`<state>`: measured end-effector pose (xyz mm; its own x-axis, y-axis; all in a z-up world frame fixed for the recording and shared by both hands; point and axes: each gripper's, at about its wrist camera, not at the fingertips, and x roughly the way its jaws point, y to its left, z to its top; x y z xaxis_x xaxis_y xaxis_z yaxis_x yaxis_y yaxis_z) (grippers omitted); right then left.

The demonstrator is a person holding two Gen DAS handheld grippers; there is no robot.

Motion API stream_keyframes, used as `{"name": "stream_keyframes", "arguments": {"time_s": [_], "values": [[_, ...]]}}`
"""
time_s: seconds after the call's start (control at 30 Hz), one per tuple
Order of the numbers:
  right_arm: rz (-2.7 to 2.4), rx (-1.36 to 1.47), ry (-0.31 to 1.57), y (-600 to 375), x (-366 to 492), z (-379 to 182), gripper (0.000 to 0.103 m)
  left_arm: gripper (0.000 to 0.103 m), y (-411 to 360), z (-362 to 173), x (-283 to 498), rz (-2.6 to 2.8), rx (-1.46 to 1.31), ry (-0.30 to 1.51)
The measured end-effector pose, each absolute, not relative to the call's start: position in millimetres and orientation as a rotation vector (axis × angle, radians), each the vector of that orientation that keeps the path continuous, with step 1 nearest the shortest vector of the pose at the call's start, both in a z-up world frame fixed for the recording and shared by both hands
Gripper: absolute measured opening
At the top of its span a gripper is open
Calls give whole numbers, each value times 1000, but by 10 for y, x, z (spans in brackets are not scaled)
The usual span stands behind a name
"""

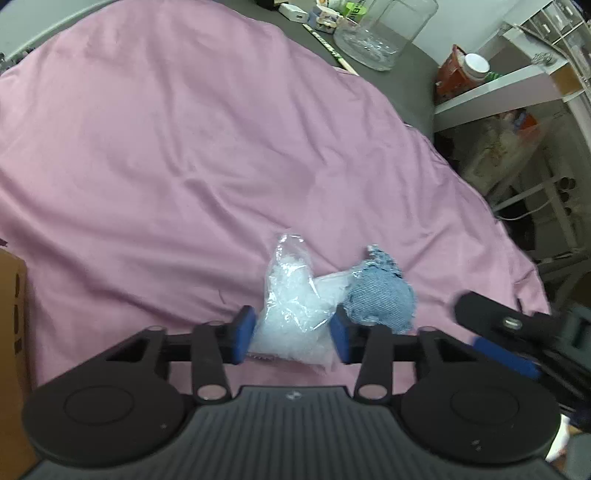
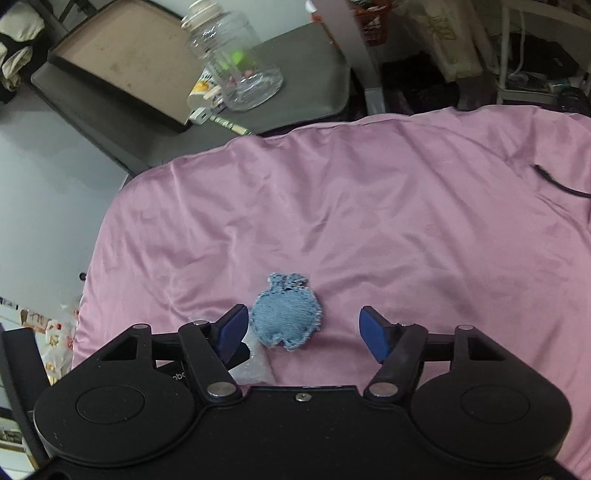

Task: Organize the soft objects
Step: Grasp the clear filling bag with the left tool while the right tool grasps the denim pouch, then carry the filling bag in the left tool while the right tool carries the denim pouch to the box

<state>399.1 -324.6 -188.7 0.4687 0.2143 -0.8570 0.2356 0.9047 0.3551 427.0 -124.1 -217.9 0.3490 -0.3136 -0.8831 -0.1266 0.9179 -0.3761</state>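
Note:
A clear plastic bag of white filling point(image 1: 291, 306) lies on the pink sheet point(image 1: 166, 147). My left gripper point(image 1: 293, 334) is open, its blue pads on either side of the bag's near end. A small blue denim pouch point(image 1: 380, 295) lies just right of the bag. In the right wrist view the denim pouch point(image 2: 286, 317) lies between the open fingers of my right gripper point(image 2: 304, 330), nearer the left pad. A corner of the bag point(image 2: 255, 363) shows under that pad. The right gripper point(image 1: 495, 332) also shows in the left wrist view, at the far right.
A large clear glass jar point(image 1: 384, 33) stands on the grey table point(image 1: 406, 85) beyond the sheet; it also shows in the right wrist view point(image 2: 236, 59). A shallow brown tray point(image 2: 122, 55) lies beside it. Shelves and clutter point(image 1: 517, 110) stand to the right. A cardboard box point(image 1: 11, 332) is at left.

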Motion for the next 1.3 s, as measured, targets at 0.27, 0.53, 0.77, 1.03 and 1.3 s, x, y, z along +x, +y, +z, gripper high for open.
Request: {"name": "stream_keyframes", "arguments": {"time_s": [0.27,0.53,0.77,1.03,1.3], "values": [[-2,384,1132,-2971,4247,-2117,67,33,-857,-1823,4086,-63,-443,1214],[-11,191,1217,-2616,4402,-2386,60,33,-579,-1541,3901,-20,-441,1169],[-56,183,1208,-2696,4233,-2107,21,33,-468,-1349,3686,9,-460,1128],[-15,217,1140,-2741,3849,-1723,21,33,-396,-1140,3372,8,-461,1076],[25,238,1062,-2665,3447,-1361,21,33,-285,-944,3082,7,-455,1027]]}}
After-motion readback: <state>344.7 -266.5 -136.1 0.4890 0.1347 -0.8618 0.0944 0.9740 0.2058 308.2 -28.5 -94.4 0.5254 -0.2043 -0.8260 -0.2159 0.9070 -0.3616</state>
